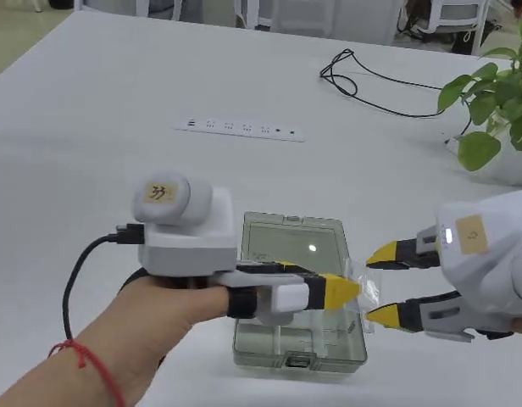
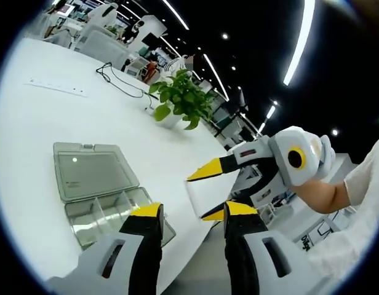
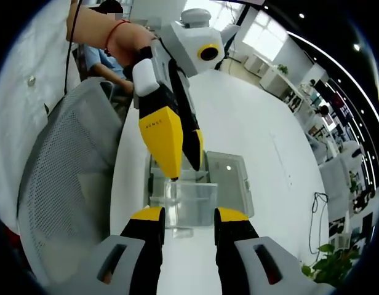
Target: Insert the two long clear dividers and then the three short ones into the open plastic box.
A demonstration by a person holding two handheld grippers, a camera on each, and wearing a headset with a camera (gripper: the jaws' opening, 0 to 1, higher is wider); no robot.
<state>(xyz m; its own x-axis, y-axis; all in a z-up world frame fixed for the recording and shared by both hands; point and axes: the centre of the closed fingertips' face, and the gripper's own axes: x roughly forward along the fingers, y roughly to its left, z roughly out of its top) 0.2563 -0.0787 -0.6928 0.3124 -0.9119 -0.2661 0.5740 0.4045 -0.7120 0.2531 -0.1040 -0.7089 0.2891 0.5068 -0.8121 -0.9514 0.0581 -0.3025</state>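
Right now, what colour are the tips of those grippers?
Yellow fingertips, black behind them; clearest in the right gripper view.

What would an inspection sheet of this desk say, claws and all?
Surface: white table, no stains seen.
Job's things: open plastic box, lid laid back, partitions seemingly inside; clear divider held above it.
Clutter: power strip; potted plant.
Claws: left claw open, tip by the divider; right claw appears to clamp the divider between its jaw tips.
Cables: black cable looped on the table; black lead from the left claw.
Surroundings: mesh chair; ceiling lights.
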